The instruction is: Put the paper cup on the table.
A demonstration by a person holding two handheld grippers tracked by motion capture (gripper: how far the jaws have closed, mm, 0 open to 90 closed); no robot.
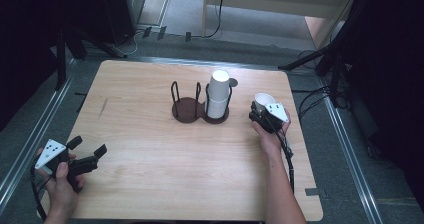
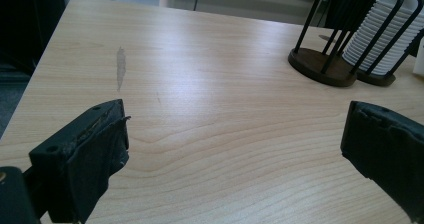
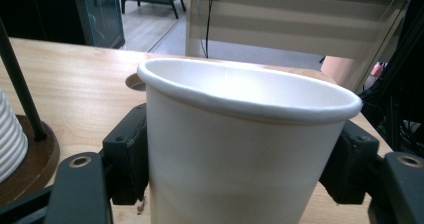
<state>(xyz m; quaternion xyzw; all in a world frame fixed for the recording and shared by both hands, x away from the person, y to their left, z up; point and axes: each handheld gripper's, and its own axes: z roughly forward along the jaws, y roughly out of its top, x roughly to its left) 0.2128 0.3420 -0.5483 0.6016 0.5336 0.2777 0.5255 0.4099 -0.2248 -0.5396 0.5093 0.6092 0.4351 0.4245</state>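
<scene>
My right claw is clenched on a white paper cup; in the right gripper view its black pads press the cup's wall from both sides, and the cup stands upright, mouth up, its rolled rim unbent; in the high view that cup sits just to the right of the dark cup holder, near it but apart, low over the tabletop; whether its base touches the wood I cannot tell; the holder has two round bases with black wire posts; the bay nearer my cup carries a stack of white cups, upside down, and the bay farther from it is bare; my left claw is released, its jaws spread wide with only bare wood between them, well apart from the holder, at the tabletop's near left corner.
</scene>
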